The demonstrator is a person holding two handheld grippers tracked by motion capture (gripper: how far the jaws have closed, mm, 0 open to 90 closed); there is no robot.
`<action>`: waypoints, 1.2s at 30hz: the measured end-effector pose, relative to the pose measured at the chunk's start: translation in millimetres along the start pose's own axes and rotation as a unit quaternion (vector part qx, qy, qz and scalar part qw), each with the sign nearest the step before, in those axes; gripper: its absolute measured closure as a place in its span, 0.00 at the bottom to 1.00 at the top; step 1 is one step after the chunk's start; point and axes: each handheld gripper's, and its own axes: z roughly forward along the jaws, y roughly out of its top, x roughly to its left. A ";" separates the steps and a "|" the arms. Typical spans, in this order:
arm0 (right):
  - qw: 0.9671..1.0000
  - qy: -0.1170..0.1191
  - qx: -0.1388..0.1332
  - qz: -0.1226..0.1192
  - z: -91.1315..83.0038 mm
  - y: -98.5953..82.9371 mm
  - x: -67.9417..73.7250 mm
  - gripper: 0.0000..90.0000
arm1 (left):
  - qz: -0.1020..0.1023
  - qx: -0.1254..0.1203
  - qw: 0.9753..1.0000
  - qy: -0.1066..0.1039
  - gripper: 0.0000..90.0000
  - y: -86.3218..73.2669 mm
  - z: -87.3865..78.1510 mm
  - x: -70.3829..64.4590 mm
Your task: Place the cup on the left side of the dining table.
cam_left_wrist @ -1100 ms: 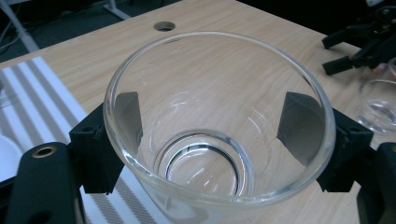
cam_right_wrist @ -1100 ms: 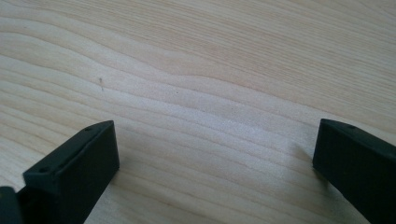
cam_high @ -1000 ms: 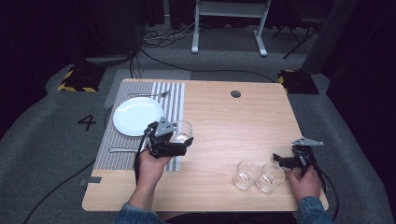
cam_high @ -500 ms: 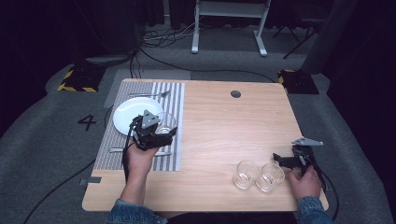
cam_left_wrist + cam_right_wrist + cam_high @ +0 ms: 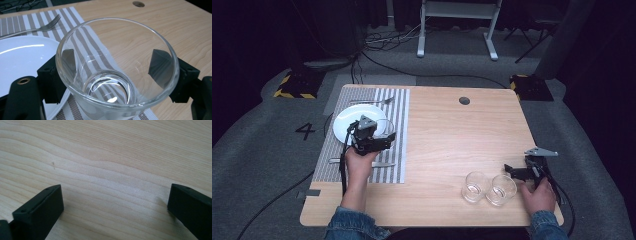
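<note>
A clear glass tumbler [image 5: 116,72] is pinched between the jaws of the left gripper [image 5: 373,139], held over the striped placemat [image 5: 396,107] at the right edge of the white plate [image 5: 348,120]. In the left gripper view the tumbler is seen tilted, its mouth toward the camera, a black jaw pressed against each side. A fork [image 5: 37,27] is seen beyond the plate on the placemat. The right gripper [image 5: 524,172] is held low over the bare desk [image 5: 457,135] near the right edge, jaws spread wide with nothing between them. Two more empty glasses [image 5: 489,187] are stood side by side just left of it.
</note>
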 end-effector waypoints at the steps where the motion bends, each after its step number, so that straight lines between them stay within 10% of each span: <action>1: 1.000 0.000 0.000 0.000 0.0 0.0 0.0 0.01 | 0.000 0.007 1.000 0.000 0.21 -0.8 2.9 1.3; 17: 1.000 0.000 0.000 0.001 -0.1 0.0 0.2 0.01 | -0.009 0.062 0.998 -0.002 0.21 -9.9 38.0 8.1; 36: 1.000 0.000 0.000 0.001 -0.1 0.0 0.2 0.01 | 0.025 0.085 0.996 0.019 0.21 -14.1 36.8 1.7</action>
